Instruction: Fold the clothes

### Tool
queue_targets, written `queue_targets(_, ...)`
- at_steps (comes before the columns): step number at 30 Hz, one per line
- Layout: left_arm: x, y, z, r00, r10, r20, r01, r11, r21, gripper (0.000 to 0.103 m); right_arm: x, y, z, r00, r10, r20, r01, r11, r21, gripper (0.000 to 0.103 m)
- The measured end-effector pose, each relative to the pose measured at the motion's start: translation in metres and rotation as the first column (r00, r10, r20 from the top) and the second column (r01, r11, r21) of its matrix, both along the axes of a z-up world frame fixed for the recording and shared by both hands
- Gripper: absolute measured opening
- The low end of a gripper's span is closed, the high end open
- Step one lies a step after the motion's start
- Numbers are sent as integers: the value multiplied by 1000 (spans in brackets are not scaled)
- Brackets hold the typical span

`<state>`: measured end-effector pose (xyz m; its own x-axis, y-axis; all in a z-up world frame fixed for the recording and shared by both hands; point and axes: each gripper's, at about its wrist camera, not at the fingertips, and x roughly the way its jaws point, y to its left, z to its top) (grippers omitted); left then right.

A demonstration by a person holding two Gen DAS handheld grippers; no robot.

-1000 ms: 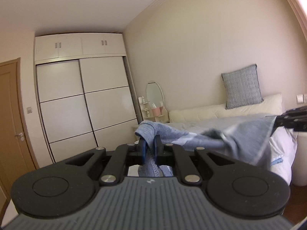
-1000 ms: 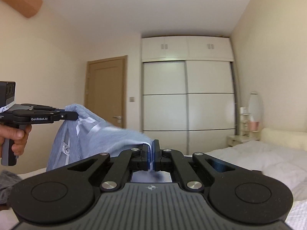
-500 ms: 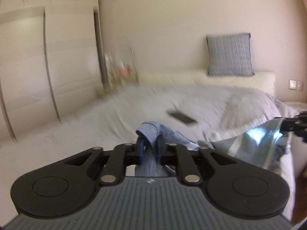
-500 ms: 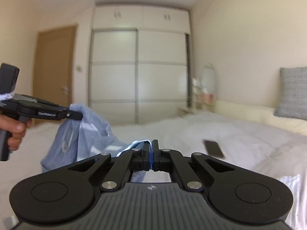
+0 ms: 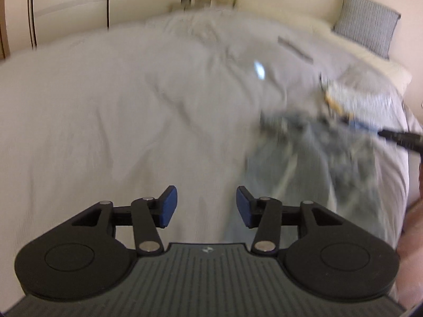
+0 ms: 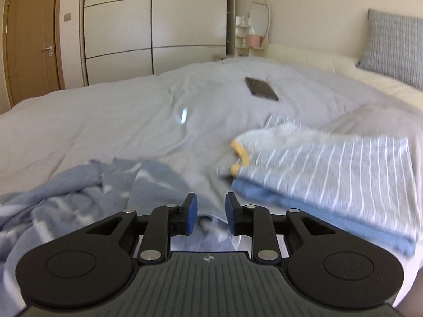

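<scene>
A light blue garment (image 6: 79,192) with pale stripes lies crumpled on the grey bed cover (image 6: 132,121), at the left and under my right gripper (image 6: 211,216). That gripper is open, its blue pads apart just above a fold of the cloth. In the left wrist view the same garment (image 5: 317,163) is a blurred heap at the right. My left gripper (image 5: 205,206) is wide open over bare cover with nothing between its fingers. The right gripper's tip (image 5: 401,139) pokes in from the right edge.
A folded stack sits at the right: a striped grey top with yellow trim (image 6: 330,163) on a blue piece (image 6: 304,208). A dark phone (image 6: 261,88) lies farther back. A grey cushion (image 6: 394,45), wardrobe (image 6: 158,26) and door (image 6: 29,39) stand behind.
Both grippers came down from holding the blue garment stretched in the air and opened. The garment now lies loose on the bed.
</scene>
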<state>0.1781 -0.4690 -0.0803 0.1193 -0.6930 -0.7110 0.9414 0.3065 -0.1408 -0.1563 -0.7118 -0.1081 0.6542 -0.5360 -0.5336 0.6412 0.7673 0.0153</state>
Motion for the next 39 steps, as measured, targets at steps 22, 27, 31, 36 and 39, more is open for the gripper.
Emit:
queue_targets(22, 12, 21, -9, 988, -75, -138, 72, 997, -28, 0, 160, 35, 37, 978, 190, -91, -182, 979, 90, 48)
queue_targets(27, 45, 26, 54, 1000, 11, -19, -11, 1000, 5, 0, 166, 41, 99, 966, 203, -159, -184, 975, 128, 48)
queue_targets(31, 76, 7, 70, 999, 46, 20, -47, 995, 86, 0, 172, 26, 138, 944, 246, -219, -209, 961, 179, 48)
queue_targets(36, 82, -20, 30, 997, 63, 44, -73, 963, 260, 0, 202, -1, 126, 859, 395, -326, -328, 913, 242, 48)
queue_targets(39, 80, -28, 10, 993, 110, 31, -114, 940, 322, 0, 229, -21, 94, 768, 502, -398, -432, 864, 257, 48)
